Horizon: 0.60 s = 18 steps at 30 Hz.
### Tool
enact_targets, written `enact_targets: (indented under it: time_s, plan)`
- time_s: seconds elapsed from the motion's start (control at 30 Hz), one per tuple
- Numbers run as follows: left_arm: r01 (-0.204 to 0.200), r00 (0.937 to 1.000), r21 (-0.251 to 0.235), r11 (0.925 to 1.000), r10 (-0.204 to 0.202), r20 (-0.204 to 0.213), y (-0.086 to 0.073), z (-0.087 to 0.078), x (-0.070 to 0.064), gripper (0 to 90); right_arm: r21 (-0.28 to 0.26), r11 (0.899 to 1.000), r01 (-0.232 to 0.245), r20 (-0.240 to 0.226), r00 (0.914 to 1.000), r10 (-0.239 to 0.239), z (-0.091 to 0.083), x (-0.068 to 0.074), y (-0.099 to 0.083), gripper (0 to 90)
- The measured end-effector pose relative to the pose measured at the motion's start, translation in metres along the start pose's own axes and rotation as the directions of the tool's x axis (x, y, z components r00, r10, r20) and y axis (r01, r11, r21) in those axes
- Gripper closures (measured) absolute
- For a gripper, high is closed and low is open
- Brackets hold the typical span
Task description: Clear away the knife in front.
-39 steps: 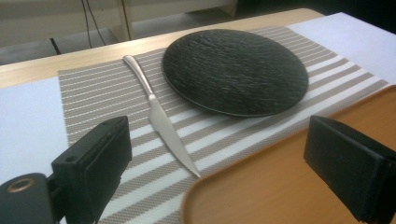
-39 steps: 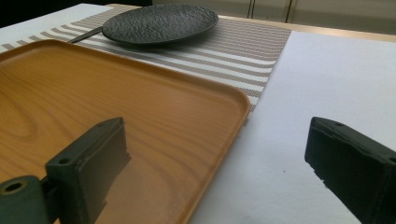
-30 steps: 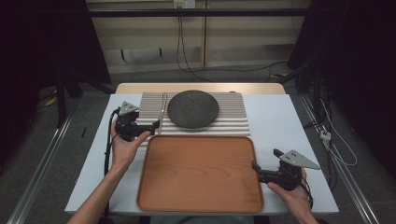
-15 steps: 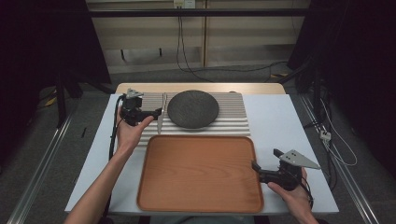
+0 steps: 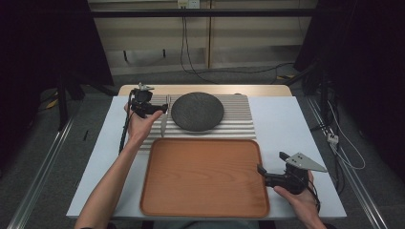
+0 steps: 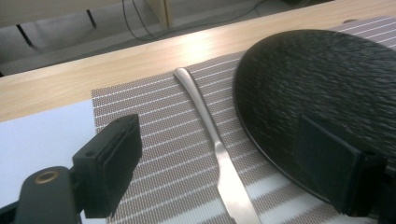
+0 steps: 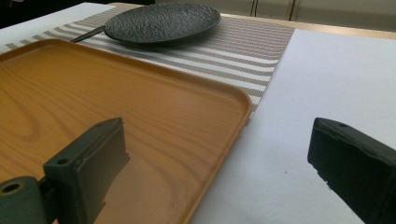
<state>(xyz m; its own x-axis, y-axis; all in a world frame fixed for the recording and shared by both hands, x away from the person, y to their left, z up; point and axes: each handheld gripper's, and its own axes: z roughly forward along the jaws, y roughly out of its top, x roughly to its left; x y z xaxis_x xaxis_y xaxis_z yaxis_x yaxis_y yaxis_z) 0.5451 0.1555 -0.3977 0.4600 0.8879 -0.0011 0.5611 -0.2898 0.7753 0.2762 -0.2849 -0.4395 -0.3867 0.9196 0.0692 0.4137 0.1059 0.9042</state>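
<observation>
Left tongs (image 6: 219, 172) moved up over knife (image 6: 210, 135) | wide | plate (image 6: 322, 93) beside | right tongs (image 7: 224, 182) wide

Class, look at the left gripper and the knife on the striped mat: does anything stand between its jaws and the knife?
Nothing visible does. The left gripper has its jaws open, and the knife lies bare on the mat between them. The plate sits close beside the knife, near one jaw.
</observation>
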Motion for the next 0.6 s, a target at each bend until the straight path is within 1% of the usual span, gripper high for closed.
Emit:
enact_targets:
  time_s: [0.03, 0.07, 0.1, 0.13, 0.17, 0.2, 0.23, 0.27, 0.33, 0.37, 0.4, 0.43, 0.47, 0.5, 0.57, 0.6]
  plan:
    - [0.002, 1.0000, -0.003, 1.0000, -0.002, -0.002, 0.001, 0.005, 0.000, 15.8, 0.001, 1.000, -0.001, -0.001, 1.0000, 0.001, 0.000, 0.000, 0.000, 4.4]
    - [-0.014, 0.9998, 0.018, 0.9997, 0.015, -0.014, 0.002, 0.012, 0.001, 15.8, 0.000, 1.000, 0.001, -0.001, 1.0000, -0.001, 0.000, -0.001, 0.000, 4.4]
    - [-0.021, 0.9997, 0.029, 0.9994, 0.021, -0.014, 0.002, 0.016, 0.002, 15.8, 0.000, 1.000, 0.002, -0.002, 1.0000, -0.002, 0.000, -0.001, 0.000, 4.4]
    - [-0.021, 0.9997, 0.029, 0.9994, 0.021, -0.014, 0.002, 0.016, 0.002, 16.1, 0.000, 1.000, 0.003, -0.002, 1.0000, -0.003, 0.000, -0.001, 0.000, 4.4]
    - [0.007, 1.0000, 0.047, 0.9989, -0.007, -0.002, 0.002, 0.024, 0.004, 17.1, -0.001, 1.000, 0.004, -0.004, 1.0000, -0.004, 0.000, -0.001, 0.000, 4.5]
    - [0.007, 1.0000, 0.047, 0.9989, -0.007, -0.002, 0.002, 0.024, 0.004, 18.5, -0.002, 1.000, 0.005, -0.004, 1.0000, -0.005, 0.000, -0.001, 0.000, 4.5]
    - [0.014, 0.9999, 0.050, 0.9986, -0.013, -0.002, 0.001, 0.028, 0.005, 20.5, -0.001, 1.000, 0.004, -0.005, 1.0000, -0.004, 0.000, -0.001, 0.000, 4.5]
    - [0.006, 1.0000, 0.060, 0.9982, -0.006, -0.005, 0.001, 0.031, 0.006, 22.8, 0.000, 1.000, 0.005, -0.005, 1.0000, -0.005, 0.000, -0.001, 0.000, 4.5]
    - [0.013, 0.9997, 0.076, 0.9970, -0.011, -0.022, 0.001, 0.037, 0.007, 24.8, 0.002, 1.000, 0.006, -0.005, 1.0000, -0.006, -0.001, 0.000, 0.000, 4.6]
    - [0.024, 0.9995, 0.082, 0.9964, -0.022, -0.024, 0.001, 0.039, 0.008, 27.8, 0.004, 1.000, 0.005, -0.005, 1.0000, -0.005, -0.001, 0.000, -0.001, 4.6]
    - [0.026, 0.9995, 0.089, 0.9957, -0.025, -0.019, 0.001, 0.041, 0.010, 32.6, 0.004, 1.000, 0.004, -0.007, 1.0000, -0.004, -0.001, 0.000, -0.001, 4.6]
    - [0.039, 0.9987, 0.099, 0.9944, -0.035, -0.036, 0.002, 0.045, 0.012, 34.8, 0.004, 1.000, 0.004, -0.007, 1.0000, -0.004, -0.001, -0.001, -0.001, 4.6]
    - [0.053, 0.9981, 0.099, 0.9937, -0.050, -0.034, 0.002, 0.047, 0.014, 34.0, 0.004, 1.000, 0.003, -0.008, 1.0000, -0.003, 0.000, -0.001, -0.001, 4.6]
    - [0.070, 0.9973, 0.099, 0.9926, -0.068, -0.027, 0.002, 0.049, 0.015, 35.4, 0.004, 1.000, 0.003, -0.008, 1.0000, -0.003, 0.000, -0.001, -0.001, 4.6]
    - [0.074, 0.9970, 0.109, 0.9913, -0.071, -0.031, 0.003, 0.051, 0.016, 40.6, 0.005, 1.000, 0.003, -0.010, 0.9999, -0.003, 0.000, -0.001, -0.001, 4.7]
    - [0.070, 0.9972, 0.121, 0.9902, -0.066, -0.035, 0.003, 0.053, 0.016, 43.0, 0.005, 1.000, 0.004, -0.009, 0.9999, -0.004, 0.000, 0.000, -0.001, 4.7]
